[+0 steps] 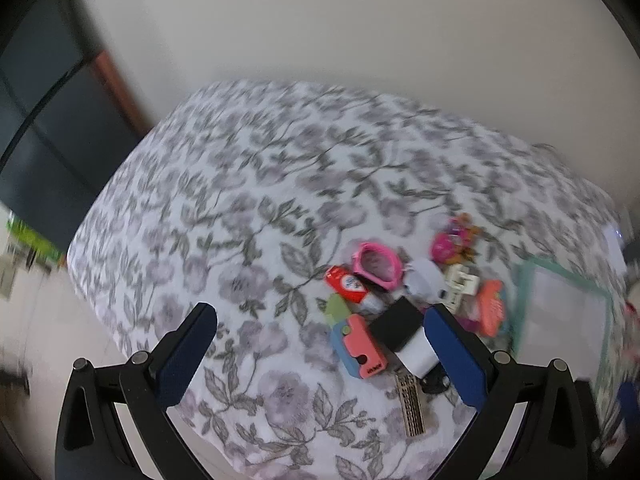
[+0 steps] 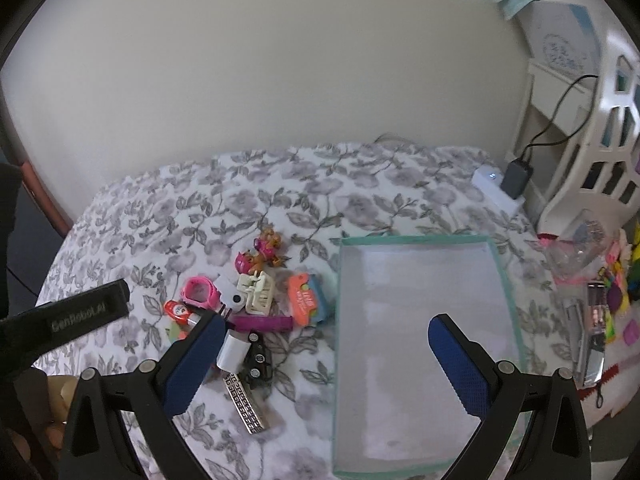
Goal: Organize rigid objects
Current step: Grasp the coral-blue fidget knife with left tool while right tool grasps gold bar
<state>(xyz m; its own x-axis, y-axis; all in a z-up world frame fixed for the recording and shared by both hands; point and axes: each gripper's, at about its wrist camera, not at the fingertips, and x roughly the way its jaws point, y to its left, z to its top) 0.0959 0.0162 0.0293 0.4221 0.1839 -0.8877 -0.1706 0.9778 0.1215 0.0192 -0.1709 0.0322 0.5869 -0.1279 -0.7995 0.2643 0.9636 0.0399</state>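
Observation:
A pile of small rigid things lies on the floral cloth: a pink watch, a red bottle, a white clip, an orange case, a purple bar, a white charger, a black key fob and a patterned metal bar. To their right sits an empty teal-rimmed tray. My right gripper is open, hovering over the tray's left edge. My left gripper is open above the cloth, left of the pile, near a pink-and-blue case.
A white power strip with a dark adapter lies at the cloth's far right corner. A white plastic rack stands beyond it. Bags and colourful small items crowd the right edge. The cloth drops off at left.

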